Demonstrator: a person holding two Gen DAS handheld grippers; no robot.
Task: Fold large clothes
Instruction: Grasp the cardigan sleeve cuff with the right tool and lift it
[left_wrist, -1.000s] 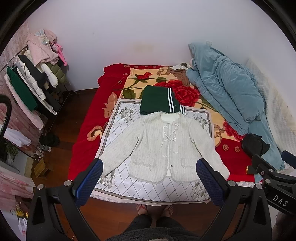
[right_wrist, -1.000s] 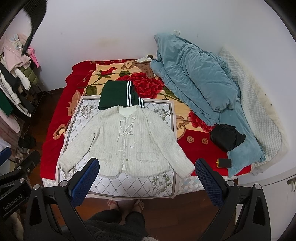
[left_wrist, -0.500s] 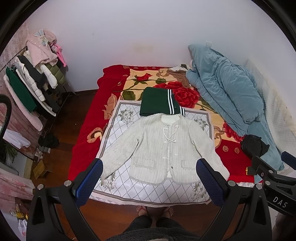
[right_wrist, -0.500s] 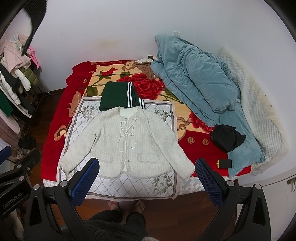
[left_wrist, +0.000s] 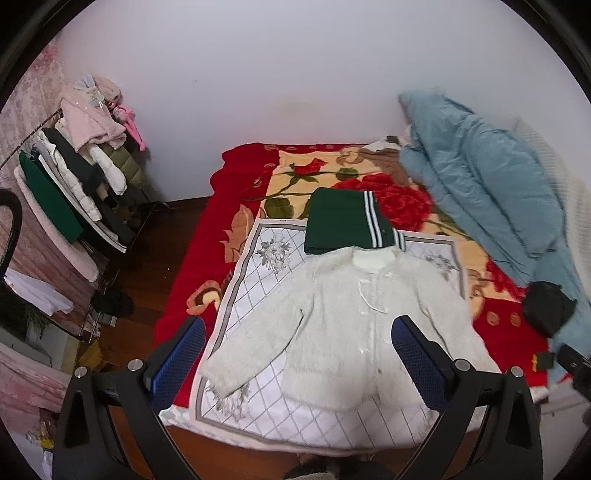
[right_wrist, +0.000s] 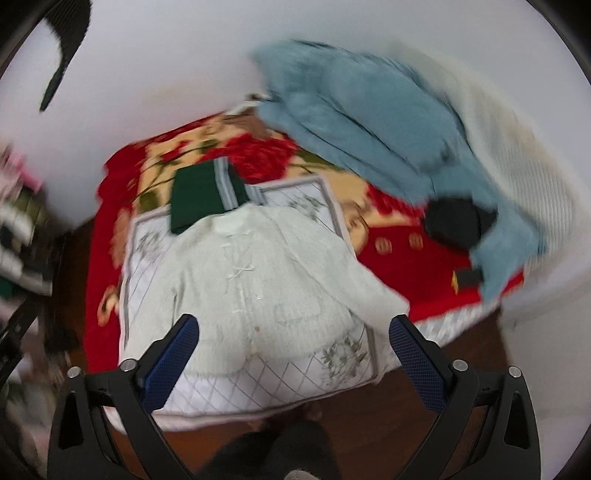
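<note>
Left wrist view: left gripper (left_wrist: 297, 354) released, jaws spread wide, nothing between them, hovering over the near edge of the bed (left_wrist: 192, 288). White cardigan (left_wrist: 343, 325) spread flat, front up, just ahead of the gripper, on a white diamond-pattern cloth (left_wrist: 258, 280); one sleeve angled out toward the left finger (left_wrist: 177, 362), the other running past the right finger. Folded green garment (left_wrist: 343, 221) with white stripes lying beyond the cardigan, touching its collar. Blue quilt (left_wrist: 476, 192) bunched far ahead and to the right, a black bundle (left_wrist: 548, 308) nearer on the right, close to the quilt's lower end. Clothes rack (left_wrist: 74, 177) far off to the left, beside the bed on the floor.

Right wrist view, blurred: right gripper (right_wrist: 293, 349) likewise released and empty, jaws wide apart, above the cardigan (right_wrist: 266, 280) near its hem. Green garment (right_wrist: 203, 195) farther ahead and slightly left, against the collar. Blue quilt (right_wrist: 376, 122) ahead to the right, black bundle (right_wrist: 458, 223) at its near edge. Small dark item with a yellow tag (right_wrist: 467, 277) on the red blanket (right_wrist: 410, 266) to the right of the gripper; kind not discernible.
</note>
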